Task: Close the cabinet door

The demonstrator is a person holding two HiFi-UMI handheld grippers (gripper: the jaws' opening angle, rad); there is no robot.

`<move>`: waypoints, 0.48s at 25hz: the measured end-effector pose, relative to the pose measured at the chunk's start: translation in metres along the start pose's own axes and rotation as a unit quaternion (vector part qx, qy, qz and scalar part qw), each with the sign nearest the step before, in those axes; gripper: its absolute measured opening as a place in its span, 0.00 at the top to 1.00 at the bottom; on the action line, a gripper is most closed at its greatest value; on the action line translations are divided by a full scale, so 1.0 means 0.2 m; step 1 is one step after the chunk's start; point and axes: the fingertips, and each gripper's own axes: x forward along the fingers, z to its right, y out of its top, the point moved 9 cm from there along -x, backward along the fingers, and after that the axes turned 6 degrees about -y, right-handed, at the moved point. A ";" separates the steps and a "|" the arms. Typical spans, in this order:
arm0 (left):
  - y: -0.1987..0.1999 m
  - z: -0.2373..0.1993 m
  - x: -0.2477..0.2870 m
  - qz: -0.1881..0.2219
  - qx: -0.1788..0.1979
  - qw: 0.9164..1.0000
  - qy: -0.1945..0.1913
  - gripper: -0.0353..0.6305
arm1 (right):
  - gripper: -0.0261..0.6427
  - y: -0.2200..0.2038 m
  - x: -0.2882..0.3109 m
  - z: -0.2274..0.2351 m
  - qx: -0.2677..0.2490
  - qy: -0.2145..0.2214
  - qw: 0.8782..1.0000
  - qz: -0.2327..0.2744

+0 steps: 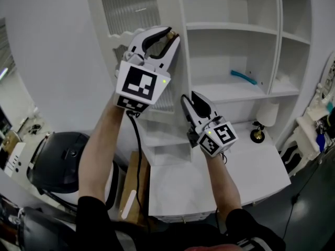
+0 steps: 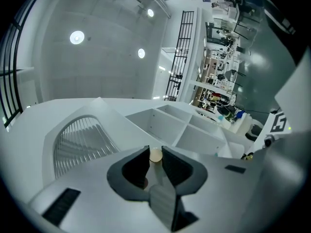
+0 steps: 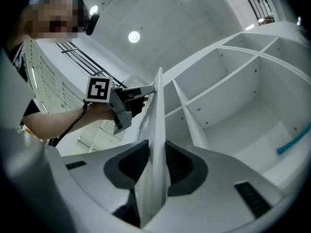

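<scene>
At the white cabinet (image 1: 230,29) above the bench (image 1: 209,187), the cabinet door (image 1: 128,7) stands open, turned out from the shelves; the left tongs (image 1: 166,35) are clenched on its round knob (image 2: 155,155); lower down, the right tongs (image 1: 191,99) straddle the door's free edge, loosened, pads not pressing; a teal strip (image 1: 244,77) lies on a middle shelf.

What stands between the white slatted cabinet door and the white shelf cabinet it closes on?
Nothing visible, except the right gripper, whose jaws straddle the free edge of the white slatted door. The teal curved object lies back on a shelf.
</scene>
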 end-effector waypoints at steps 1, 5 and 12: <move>-0.01 0.00 0.01 -0.003 -0.002 1.000 0.001 0.82 | 0.79 -0.01 0.01 0.02 0.003 0.002 1.000 -0.002; -0.04 0.00 0.07 -0.011 -0.011 1.000 0.004 0.82 | 0.79 -0.03 0.04 0.08 0.013 0.008 1.000 -0.007; -0.09 -0.01 0.15 -0.023 -0.033 0.999 0.011 0.82 | 0.79 -0.06 0.10 0.18 0.022 0.026 0.999 -0.009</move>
